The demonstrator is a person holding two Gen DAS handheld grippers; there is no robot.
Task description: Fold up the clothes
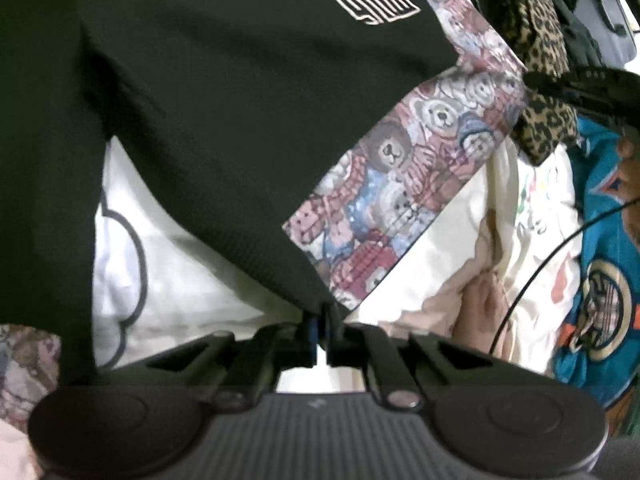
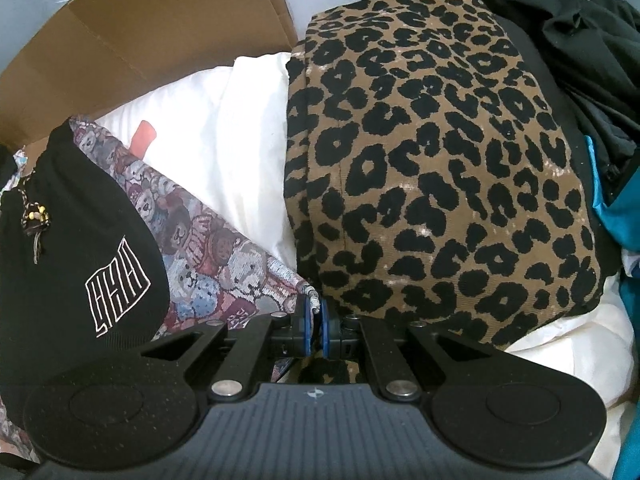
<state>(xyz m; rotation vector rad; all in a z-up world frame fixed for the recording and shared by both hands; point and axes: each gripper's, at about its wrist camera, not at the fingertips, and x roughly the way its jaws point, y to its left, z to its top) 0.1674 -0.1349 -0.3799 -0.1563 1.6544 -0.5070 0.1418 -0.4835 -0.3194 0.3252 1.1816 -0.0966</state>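
White bedding (image 1: 192,280) underlies the clothes. At 6 o'clock, the left claw (image 1: 323,322) is closed on the black garment's (image 1: 220,120) hem; the right claw (image 2: 316,322) pinches the bear-print fabric's (image 2: 208,248) corner. Either thin grip may slip under tension. At 10 o'clock, the cardboard box (image 2: 160,32) shows no visible contents.

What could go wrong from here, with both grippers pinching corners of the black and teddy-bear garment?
1. The left gripper and the right gripper each hold only a thin corner of the garment; it might slip out under tension.
2. The leopard-print item lies right by the right grip and could get dragged along.
3. The drawstring may end up trapped inside a fold.
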